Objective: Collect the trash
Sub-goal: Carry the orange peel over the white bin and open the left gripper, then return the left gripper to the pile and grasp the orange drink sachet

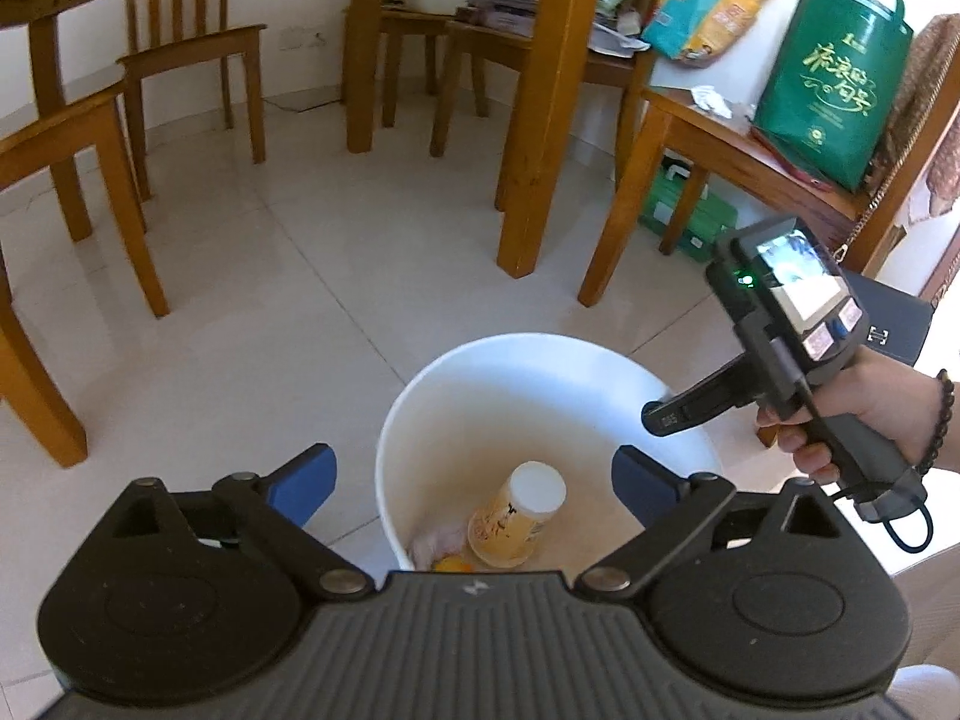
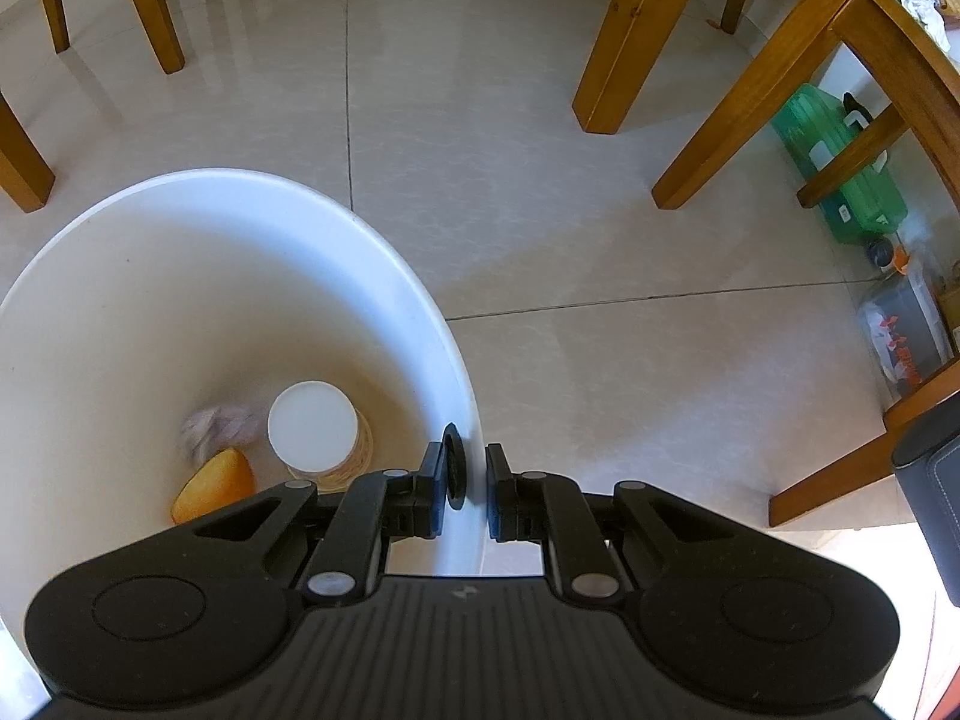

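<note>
Left gripper: blue-padded fingers spread wide with nothing between them; it hangs above the open mouth of the bin, looking down into it at a slant.
Right gripper: black fingers drawn close and pinching the near wall of the bin, one pad inside the rim and one outside; in the left wrist view it is the grey handheld unit at 3 o'clock, gripped by the person's right hand.
Round white plastic trash bin: stands on the pale tiled floor, straight ahead of the left fingers at 12 o'clock and below them.
Trash inside: an upturned yellow-printed paper cup with its white base facing up, a piece of orange peel and a crumpled pale wad, all on the bin floor.
Cup axis: roughly upright, leaning a little; from the right fingers it lies at 10 o'clock, the peel at 9 o'clock of the cup.
Further trash: a crumpled white paper on the wooden chair seat, at 1 o'clock of the left gripper and well apart from it.
Nearer hand: likely the left, being empty, while the right steadies the bin.
Next move, judged: swing the left gripper up and toward 1 o'clock for the crumpled paper, if it counts as trash.
</note>
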### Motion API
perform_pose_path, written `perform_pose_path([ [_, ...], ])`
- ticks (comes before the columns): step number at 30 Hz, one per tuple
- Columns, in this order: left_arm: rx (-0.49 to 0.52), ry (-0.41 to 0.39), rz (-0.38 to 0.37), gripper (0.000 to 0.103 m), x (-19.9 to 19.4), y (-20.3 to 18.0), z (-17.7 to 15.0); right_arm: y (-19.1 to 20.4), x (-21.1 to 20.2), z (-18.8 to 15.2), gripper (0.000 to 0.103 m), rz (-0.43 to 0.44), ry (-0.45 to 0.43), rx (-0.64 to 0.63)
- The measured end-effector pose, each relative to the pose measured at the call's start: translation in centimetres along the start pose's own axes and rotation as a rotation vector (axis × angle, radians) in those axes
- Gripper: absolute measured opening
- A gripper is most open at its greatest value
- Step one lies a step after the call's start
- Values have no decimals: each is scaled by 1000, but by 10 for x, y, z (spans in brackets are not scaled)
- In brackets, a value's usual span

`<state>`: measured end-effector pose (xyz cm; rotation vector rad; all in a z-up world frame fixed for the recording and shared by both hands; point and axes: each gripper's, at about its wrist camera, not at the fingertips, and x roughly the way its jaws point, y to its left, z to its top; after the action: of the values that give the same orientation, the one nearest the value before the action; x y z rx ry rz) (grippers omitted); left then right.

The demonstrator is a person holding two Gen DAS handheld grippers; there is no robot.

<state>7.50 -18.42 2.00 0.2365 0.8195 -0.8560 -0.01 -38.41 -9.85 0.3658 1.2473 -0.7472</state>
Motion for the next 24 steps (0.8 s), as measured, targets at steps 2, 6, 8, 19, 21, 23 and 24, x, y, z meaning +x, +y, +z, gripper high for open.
perform_pose_path([
  [2, -15, 2, 11, 99, -2, 7, -4, 1, 0, 0, 15, 0, 1, 0],
  [6, -7, 2, 53, 99, -3, 15, -19, 2, -1, -2, 16, -2, -2, -2],
  [8, -14, 10, 57, 99, -2, 20, -29, 2, -1, -2, 16, -3, -2, -4],
  [19, -127, 111, 133, 99, 30, 52, -109, 4, -1, -3, 16, -6, -3, -9],
  [21, -145, 139, 139, 99, 37, 56, -122, 3, -1, -3, 16, -8, -4, -10],
  [23, -146, 158, 145, 99, 45, 57, -137, 4, -1, -3, 16, -11, -6, -15],
  [24, -135, 170, 148, 99, 50, 57, -146, 4, -1, -3, 16, -13, -6, -17],
])
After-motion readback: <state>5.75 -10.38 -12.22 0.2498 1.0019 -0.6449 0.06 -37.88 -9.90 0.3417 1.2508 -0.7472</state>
